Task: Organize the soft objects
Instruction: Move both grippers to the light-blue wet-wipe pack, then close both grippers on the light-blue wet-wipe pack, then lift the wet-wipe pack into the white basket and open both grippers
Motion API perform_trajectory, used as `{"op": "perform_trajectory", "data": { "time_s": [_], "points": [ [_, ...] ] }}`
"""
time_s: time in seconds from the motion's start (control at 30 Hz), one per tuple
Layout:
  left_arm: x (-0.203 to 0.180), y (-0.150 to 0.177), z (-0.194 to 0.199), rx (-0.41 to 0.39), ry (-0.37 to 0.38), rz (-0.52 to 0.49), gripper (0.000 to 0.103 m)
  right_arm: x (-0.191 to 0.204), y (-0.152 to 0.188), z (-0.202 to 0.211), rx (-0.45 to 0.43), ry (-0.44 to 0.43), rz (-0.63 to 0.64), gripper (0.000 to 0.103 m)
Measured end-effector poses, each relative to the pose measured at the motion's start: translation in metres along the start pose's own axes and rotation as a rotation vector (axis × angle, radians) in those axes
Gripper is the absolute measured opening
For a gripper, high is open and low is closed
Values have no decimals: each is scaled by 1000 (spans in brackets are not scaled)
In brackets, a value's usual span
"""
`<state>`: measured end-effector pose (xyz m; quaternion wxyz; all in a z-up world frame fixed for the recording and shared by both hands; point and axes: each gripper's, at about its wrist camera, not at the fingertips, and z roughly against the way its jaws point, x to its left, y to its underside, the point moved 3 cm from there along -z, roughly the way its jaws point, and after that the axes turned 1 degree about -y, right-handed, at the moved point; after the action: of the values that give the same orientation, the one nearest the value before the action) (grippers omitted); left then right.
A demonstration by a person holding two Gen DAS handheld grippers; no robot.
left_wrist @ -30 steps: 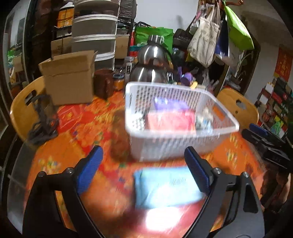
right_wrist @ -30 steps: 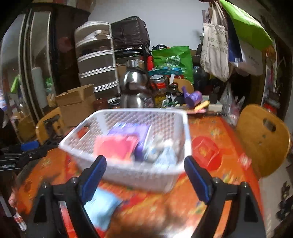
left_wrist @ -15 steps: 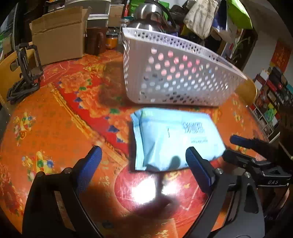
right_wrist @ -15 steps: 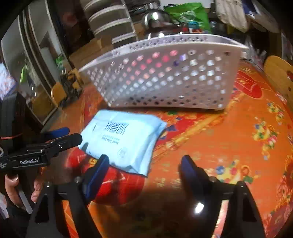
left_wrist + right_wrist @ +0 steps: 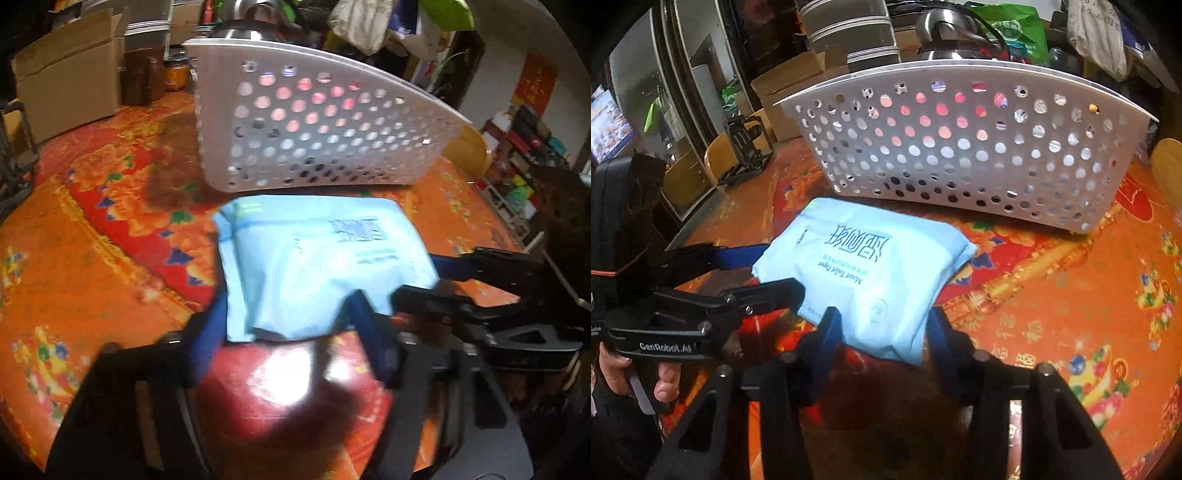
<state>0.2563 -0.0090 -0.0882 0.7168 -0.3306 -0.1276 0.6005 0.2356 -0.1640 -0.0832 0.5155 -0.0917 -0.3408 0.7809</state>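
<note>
A pale blue soft pack (image 5: 866, 275) of moist toilet paper (the printed words read upside down in the right wrist view) lies flat on the table (image 5: 1052, 295), which has an orange and red flowered cover. It sits just in front of the near wall of a white perforated basket (image 5: 960, 147), close to it but apart. The right gripper (image 5: 882, 332) has its blue-padded fingers on either side of one short end of the pack, narrowed to about its width; whether the pads press it cannot be told. The left gripper (image 5: 291, 321) straddles another edge of the same pack, its fingers likewise brought in beside the wrapper, and the blur there hides whether they touch. Each gripper shows in the other's view, low over the table beside the pack. Pink and pale items show through the basket's holes. Past the basket stand a cardboard box (image 5: 70, 70) and a steel kettle (image 5: 945, 33), toward the table's far edge.
</note>
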Motion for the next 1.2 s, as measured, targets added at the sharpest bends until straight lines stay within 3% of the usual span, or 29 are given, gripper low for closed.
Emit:
{"op": "perform_trajectory", "data": {
  "time_s": [0.17,0.47,0.9,1.2],
  "points": [
    [-2,0,-2,0,17,2,45,2,-1,-3,5,-2,16,37],
    [-17,6,9,-26,-6,-36,37,12,-2,-3,-6,27,73,30],
    [-37,14,42,-120,17,-61,37,20,7,41,-108,70,102,26],
    [-58,-6,101,-245,23,-82,37,39,-9,99,-232,101,150,25]
  ]
}}
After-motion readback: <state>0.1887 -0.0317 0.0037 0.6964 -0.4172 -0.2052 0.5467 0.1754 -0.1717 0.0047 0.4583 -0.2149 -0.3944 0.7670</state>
